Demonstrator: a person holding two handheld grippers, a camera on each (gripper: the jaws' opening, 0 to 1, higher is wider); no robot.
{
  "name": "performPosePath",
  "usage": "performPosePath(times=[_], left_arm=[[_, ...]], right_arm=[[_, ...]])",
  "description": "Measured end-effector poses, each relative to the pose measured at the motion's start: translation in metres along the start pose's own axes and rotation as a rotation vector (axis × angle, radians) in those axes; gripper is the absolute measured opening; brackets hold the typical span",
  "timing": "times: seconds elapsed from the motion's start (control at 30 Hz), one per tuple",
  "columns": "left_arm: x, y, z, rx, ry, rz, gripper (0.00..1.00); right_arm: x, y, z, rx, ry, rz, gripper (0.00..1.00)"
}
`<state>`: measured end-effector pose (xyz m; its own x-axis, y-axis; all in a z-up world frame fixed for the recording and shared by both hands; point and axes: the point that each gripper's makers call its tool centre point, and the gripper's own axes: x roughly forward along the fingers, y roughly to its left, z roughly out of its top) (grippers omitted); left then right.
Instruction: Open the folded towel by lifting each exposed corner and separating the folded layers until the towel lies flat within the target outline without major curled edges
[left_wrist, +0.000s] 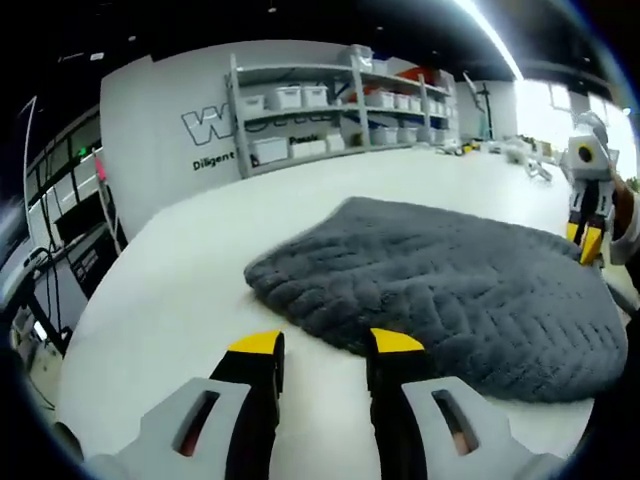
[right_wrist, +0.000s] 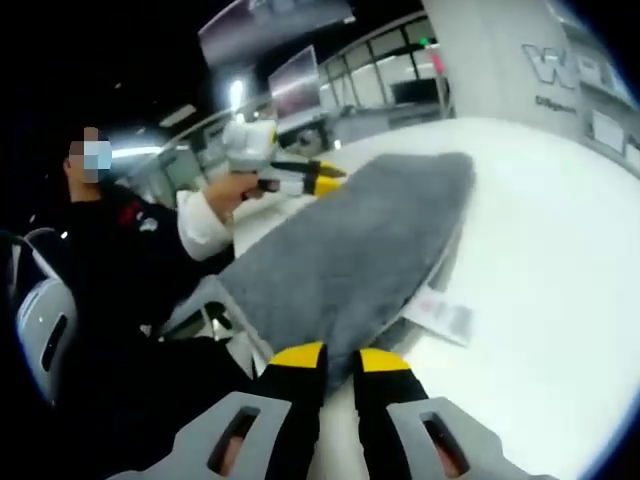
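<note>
From my left gripper view the room is bright: a ceiling light strip (left_wrist: 490, 38) at one o'clock glares white, and the table (left_wrist: 200, 290) is washed pale with only faint shadow under the towel (left_wrist: 450, 290). Straight lines bow toward the edges. My right gripper view is dimmer and softer, blurred throughout; a lamp (right_wrist: 237, 95) at eleven o'clock flares, the left side falls into darkness, and the tabletop at three o'clock is overexposed.

towel (left_wrist: 450, 290): dark grey, ribbed weave | table (left_wrist: 200, 290): white | hand-held gripper (left_wrist: 325, 345) tips: yellow
</note>
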<state>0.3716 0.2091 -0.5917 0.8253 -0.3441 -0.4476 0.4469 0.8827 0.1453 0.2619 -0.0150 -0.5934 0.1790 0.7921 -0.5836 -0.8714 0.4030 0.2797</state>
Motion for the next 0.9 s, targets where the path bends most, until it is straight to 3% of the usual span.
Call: performPosePath(times=[0.9], left_arm=[[0.033,0.004,0.02,0.085,-0.002,-0.002,0.31]], right_arm=[[0.002,0.021,-0.008,0.015,-0.026,0.054,0.08]])
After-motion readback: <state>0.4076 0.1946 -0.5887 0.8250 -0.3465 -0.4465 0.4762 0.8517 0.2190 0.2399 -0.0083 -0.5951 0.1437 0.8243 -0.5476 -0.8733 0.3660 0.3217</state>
